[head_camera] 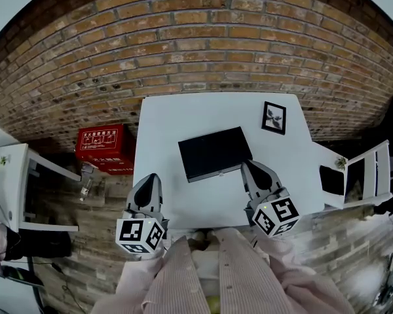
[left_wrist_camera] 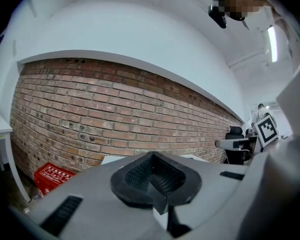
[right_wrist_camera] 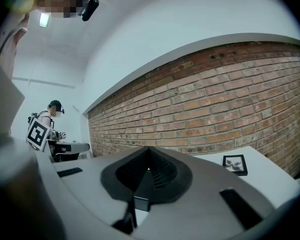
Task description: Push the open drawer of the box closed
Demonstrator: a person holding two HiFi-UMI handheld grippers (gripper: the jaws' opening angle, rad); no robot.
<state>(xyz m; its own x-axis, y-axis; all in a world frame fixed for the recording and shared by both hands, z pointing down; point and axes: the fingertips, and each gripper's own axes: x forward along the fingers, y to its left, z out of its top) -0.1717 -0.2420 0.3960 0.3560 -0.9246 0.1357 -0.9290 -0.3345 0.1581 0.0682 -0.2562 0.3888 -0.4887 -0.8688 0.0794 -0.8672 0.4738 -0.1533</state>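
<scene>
Jaws on your left gripper and right gripper sit together, empty. With the box at 12 o'clock mid-surface, an off-centre shove could slide it instead of closing its drawer.

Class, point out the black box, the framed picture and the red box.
black box (head_camera: 213, 150): head view, middle of its top
framed picture (head_camera: 274, 117): head view, its centre
red box (head_camera: 105, 146): head view, its printed face

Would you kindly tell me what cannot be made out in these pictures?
Head view: whether the drawer of the black box is open; from above, too small.
Gripper views: that box, hidden behind the left gripper and right gripper.
Head view: print on the red box and image in the picture frame, too small.
</scene>
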